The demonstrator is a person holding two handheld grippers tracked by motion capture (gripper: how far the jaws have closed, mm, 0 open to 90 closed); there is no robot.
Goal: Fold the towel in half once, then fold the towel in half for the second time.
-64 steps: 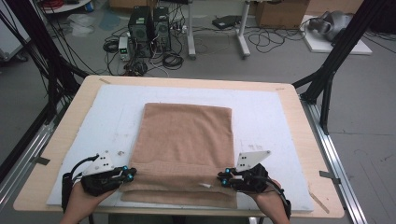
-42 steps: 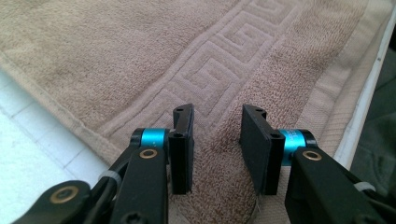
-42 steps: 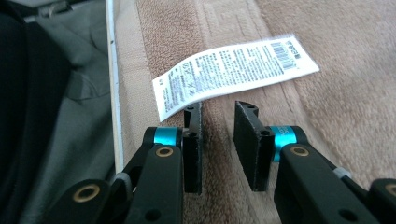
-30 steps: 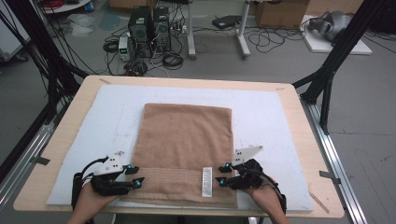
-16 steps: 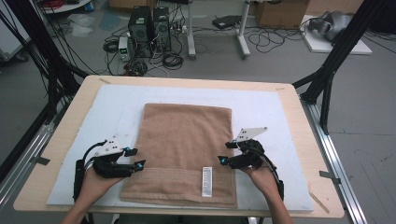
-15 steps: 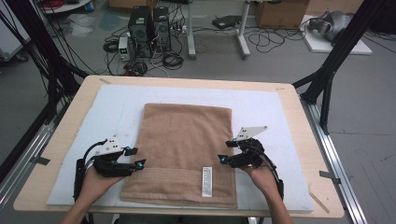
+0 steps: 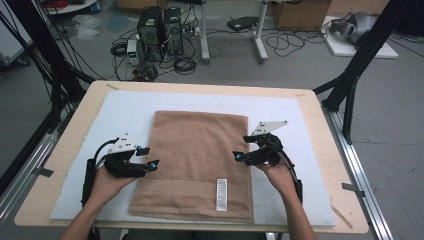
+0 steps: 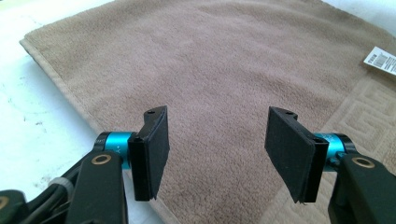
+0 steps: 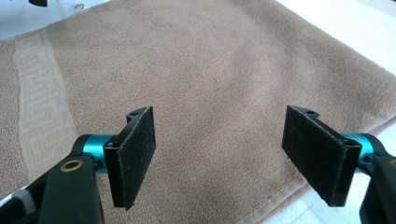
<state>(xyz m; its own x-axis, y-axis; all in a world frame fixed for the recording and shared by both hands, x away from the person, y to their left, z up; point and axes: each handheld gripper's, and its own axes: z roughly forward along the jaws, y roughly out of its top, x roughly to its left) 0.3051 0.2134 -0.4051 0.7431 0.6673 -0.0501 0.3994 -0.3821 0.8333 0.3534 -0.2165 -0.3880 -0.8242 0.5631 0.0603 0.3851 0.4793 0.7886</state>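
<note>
Our left gripper (image 7: 147,156) and right gripper (image 7: 241,148) have just been opening, nothing between their felt-like black pads, flanking the flat rectangular tan terry towel (image 7: 197,160) lying on what seems a white foam mat (image 7: 280,107).

The towel (image 7: 200,160) lies flat on the mat (image 7: 300,130), which covers most of the table (image 7: 65,145). The left gripper (image 7: 148,157) sits over the towel's left edge, the right gripper (image 7: 241,148) over its right edge — the towel spans between them. The label (image 7: 221,194) lies on the towel's near band, nearer than the right gripper and slightly left of it.
</note>
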